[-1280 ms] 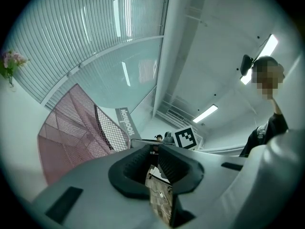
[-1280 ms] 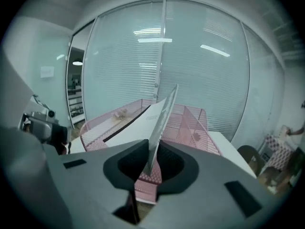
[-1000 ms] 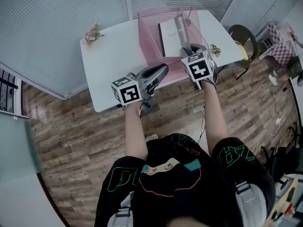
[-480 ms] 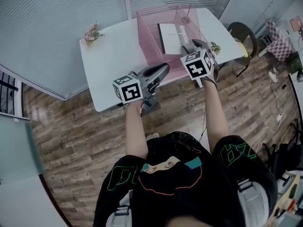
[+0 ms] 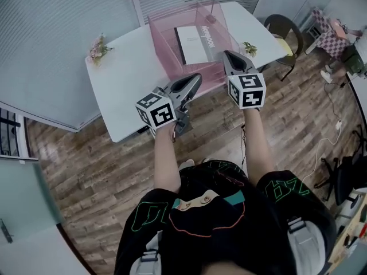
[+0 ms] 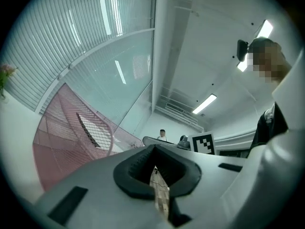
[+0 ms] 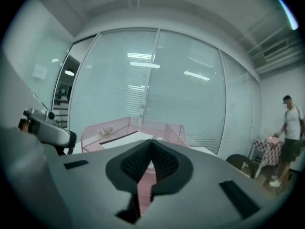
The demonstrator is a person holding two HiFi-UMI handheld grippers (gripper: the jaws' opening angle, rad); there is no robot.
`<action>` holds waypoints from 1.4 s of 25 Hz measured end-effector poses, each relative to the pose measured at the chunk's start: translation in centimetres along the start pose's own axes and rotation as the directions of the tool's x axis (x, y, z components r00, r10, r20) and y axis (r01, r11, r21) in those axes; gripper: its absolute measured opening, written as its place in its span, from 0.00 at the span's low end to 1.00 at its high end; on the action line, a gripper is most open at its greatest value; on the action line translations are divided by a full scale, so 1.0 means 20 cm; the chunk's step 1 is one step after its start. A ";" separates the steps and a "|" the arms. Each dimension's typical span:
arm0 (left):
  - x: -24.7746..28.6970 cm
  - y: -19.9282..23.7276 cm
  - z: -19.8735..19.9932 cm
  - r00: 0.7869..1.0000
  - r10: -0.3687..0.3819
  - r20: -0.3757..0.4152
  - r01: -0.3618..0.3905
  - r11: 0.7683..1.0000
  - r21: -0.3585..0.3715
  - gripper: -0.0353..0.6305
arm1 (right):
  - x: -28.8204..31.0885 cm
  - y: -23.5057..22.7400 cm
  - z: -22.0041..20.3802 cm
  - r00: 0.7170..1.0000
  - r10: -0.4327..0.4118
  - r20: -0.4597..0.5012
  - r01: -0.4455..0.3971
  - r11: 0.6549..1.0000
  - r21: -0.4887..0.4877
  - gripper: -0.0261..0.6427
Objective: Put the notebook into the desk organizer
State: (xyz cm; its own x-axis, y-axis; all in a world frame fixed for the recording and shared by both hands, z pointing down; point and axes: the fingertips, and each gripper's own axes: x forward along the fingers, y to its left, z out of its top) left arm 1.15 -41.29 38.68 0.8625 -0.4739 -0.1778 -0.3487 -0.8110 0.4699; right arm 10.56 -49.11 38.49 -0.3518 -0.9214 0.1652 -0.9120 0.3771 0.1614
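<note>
A white notebook [image 5: 195, 43] with a dark spine lies inside the pink mesh desk organizer [image 5: 163, 36] on the white table [image 5: 123, 79]. My right gripper [image 5: 226, 54] hovers just in front of the organizer's near right corner. Its jaws have just been closing and are shut, with nothing between them. My left gripper [image 5: 198, 77] stays at the table's front edge, before the organizer; its jaws also just closed on nothing. The right gripper view shows the organizer [image 7: 124, 127] and notebook [image 7: 121, 139] beyond the shut right gripper [image 7: 152, 144]. In the left gripper view the left gripper [image 6: 155, 149] is beside the organizer's wall [image 6: 62, 137].
A small flower sprig [image 5: 97, 46] lies on the table's left part and a little plant [image 5: 249, 47] near its right edge. A dark chair [image 5: 281, 30] stands to the right on the wooden floor. A person [image 7: 288, 128] stands far off at the right.
The notebook, tilted up at the right gripper a second ago, now lies flat in the organizer. The right gripper let go, shut and drew back slightly. The left gripper barely moved.
</note>
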 end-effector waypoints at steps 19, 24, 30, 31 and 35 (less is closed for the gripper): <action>0.46 -0.11 -0.10 0.954 0.299 -0.004 -0.284 0.911 0.300 0.04 | -0.61 -0.44 -0.05 0.976 -0.187 0.109 0.172 0.976 0.133 0.04; 0.54 -0.18 -0.13 0.961 0.277 -0.005 -0.261 0.910 0.321 0.04 | -0.69 -0.52 -0.05 0.969 -0.209 0.128 0.193 0.973 0.128 0.04; 0.56 -0.21 -0.14 0.961 0.275 -0.008 -0.257 0.909 0.328 0.04 | -0.73 -0.54 -0.04 0.968 -0.208 0.142 0.191 0.974 0.125 0.04; 0.57 -0.22 -0.14 0.961 0.276 -0.006 -0.258 0.907 0.331 0.04 | -0.73 -0.55 -0.03 0.968 -0.207 0.145 0.190 0.974 0.123 0.04; 0.61 -0.23 -0.16 0.960 0.280 0.005 -0.265 0.903 0.338 0.04 | -0.75 -0.59 -0.04 0.968 -0.196 0.159 0.180 0.977 0.111 0.04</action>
State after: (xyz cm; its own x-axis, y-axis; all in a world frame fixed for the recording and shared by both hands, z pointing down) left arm 14.40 -42.21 37.14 0.7284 -0.6838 -0.0431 -0.6678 -0.7225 0.1788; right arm 26.78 -39.76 34.82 -0.1948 -0.9805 -0.0267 -0.9781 0.1921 0.0796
